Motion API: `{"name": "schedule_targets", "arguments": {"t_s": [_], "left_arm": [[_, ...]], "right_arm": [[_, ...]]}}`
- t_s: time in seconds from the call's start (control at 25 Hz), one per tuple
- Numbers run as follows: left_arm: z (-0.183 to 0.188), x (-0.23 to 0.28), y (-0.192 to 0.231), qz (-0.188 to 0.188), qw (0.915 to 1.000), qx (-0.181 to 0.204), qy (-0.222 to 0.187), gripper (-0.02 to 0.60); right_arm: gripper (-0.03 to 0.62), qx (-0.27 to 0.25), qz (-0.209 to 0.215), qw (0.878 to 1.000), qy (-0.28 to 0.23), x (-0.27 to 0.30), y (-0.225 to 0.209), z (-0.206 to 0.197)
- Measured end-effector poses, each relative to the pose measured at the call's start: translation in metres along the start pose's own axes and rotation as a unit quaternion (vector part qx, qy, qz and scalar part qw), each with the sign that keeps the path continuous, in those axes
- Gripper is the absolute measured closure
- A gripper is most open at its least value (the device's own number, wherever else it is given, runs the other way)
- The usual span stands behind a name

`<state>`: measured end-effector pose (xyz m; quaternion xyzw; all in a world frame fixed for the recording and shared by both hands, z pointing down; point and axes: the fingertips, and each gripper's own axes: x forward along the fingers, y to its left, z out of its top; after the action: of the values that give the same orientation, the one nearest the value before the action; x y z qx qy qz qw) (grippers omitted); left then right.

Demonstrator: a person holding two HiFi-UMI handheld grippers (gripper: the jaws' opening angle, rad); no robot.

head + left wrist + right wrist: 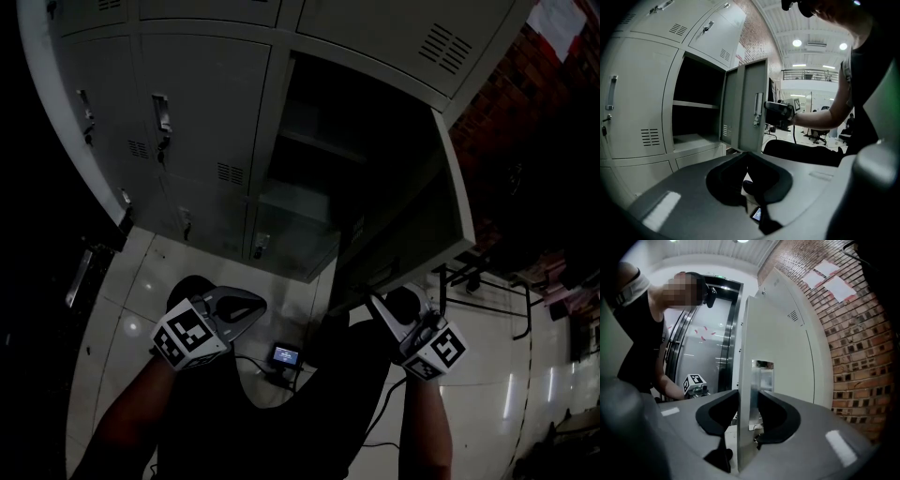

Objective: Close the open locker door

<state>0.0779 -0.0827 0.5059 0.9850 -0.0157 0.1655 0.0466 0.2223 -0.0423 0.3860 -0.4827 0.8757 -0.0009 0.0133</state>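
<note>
Well, room: dim, with a glossy pale floor (122, 309) and a brick wall (853, 348) beside the grey lockers (202, 94).
Open locker (696, 84): I see one shelf (693, 104) across its dark inside.
Locker door (778, 348): swung wide, free edge toward me.
Right claw (749, 413): closing on that edge, pads against both faces.
Left claw (749, 185): closed on nothing, held low, apart from the door.

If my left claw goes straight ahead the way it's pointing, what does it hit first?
Probably the open locker door, standing directly ahead of the left claw; how far off is unclear.
</note>
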Motion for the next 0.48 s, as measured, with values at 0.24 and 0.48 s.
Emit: {"name": "schedule_targets", "arguments": {"t_s": [0.24, 0.48], "left_arm": [[0.0, -0.001, 0.003, 0.004, 1.0, 0.001, -0.007, 0.569], [0.001, -0.002, -0.001, -0.001, 0.9999, -0.006, -0.016, 0.569]], "right_arm": [[0.451, -0.013, -0.063, 0.998, -0.002, 0.047, 0.006, -0.009], [0.45, -0.013, -0.112, 0.994, -0.002, 0.085, 0.012, -0.013]]}}
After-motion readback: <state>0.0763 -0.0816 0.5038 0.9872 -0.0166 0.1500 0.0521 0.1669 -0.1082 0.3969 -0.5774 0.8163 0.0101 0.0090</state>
